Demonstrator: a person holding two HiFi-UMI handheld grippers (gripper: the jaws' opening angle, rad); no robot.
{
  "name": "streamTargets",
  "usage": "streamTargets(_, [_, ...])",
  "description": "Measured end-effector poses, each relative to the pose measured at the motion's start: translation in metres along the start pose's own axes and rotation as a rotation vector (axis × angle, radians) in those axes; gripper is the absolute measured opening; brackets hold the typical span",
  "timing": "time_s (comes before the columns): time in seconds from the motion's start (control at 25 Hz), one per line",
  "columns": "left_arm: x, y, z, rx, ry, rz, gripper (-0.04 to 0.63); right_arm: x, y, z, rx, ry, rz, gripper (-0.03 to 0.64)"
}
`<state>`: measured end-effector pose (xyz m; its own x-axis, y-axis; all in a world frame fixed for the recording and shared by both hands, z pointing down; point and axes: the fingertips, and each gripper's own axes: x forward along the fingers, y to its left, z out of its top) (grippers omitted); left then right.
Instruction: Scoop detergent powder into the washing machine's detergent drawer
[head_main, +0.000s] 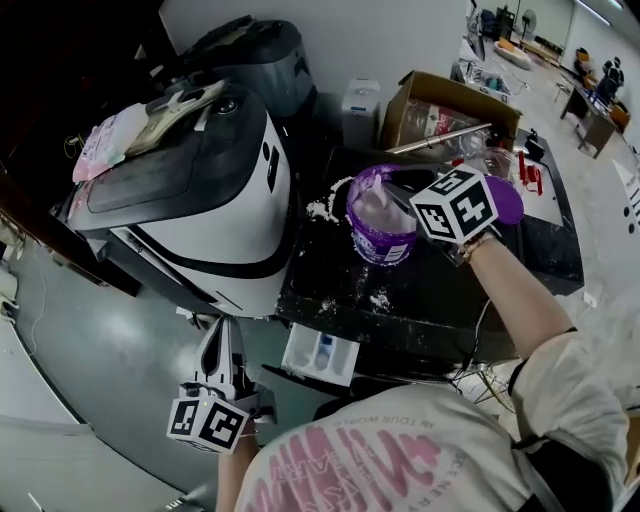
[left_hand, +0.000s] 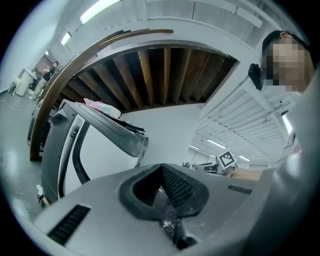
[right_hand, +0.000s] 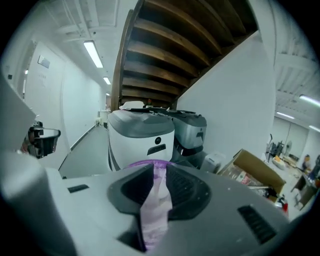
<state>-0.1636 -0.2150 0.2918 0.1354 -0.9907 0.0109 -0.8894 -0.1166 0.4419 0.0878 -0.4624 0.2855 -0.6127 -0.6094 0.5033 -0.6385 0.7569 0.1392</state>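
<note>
We see the white washing machine (head_main: 225, 215) at the left, its detergent drawer (head_main: 320, 356) pulled out toward us, and the left gripper (head_main: 222, 335) just left of that drawer. To the right, the purple tub (head_main: 380, 235) sits on the black table (head_main: 430, 315) amid spilled powder (head_main: 322, 209). The right gripper (head_main: 405, 200) is at the tub's right rim, with a cardboard box (head_main: 452, 108) beyond.

My left gripper (head_main: 222, 332) and right gripper (right_hand: 159, 181) wear smooth grey shells with black ribbed pads (left_hand: 177, 187) and dark slotted vents (right_hand: 256, 224). Each carries a cube (head_main: 455, 205) of black-and-white square markers. The person carrying them wears a pale T-shirt (head_main: 400, 455) with big pink lettering, and black fabric (head_main: 570, 450) at the shoulder.
</note>
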Motion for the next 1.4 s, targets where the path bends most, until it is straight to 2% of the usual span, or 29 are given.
streamTargets(0.2, [-0.007, 0.006, 0.001, -0.001, -0.008, 0.032, 0.001, 0.023, -0.004, -0.006, -0.048, 0.116, 0.051, 0.097])
streamTargets(0.4, [-0.015, 0.016, -0.001, -0.01, -0.015, 0.068, 0.0, 0.037, -0.014, -0.005, -0.083, 0.17, 0.026, 0.097])
streamTargets(0.84, [-0.023, 0.028, -0.004, -0.025, -0.018, 0.102, 0.0, 0.057, -0.012, -0.013, -0.007, 0.276, 0.074, 0.078])
streamTargets(0.92, [-0.024, 0.03, -0.005, -0.03, -0.016, 0.104, 0.0, 0.059, -0.01, -0.016, -0.009, 0.286, 0.082, 0.04])
streamTargets(1.12, [-0.024, 0.033, -0.004, -0.032, -0.017, 0.102, 0.0, 0.058, -0.009, -0.014, 0.051, 0.267, 0.106, 0.008])
streamTargets(1.4, [-0.023, 0.034, -0.006, -0.037, -0.011, 0.091, 0.0, 0.054, -0.015, -0.009, 0.013, 0.231, 0.045, 0.003])
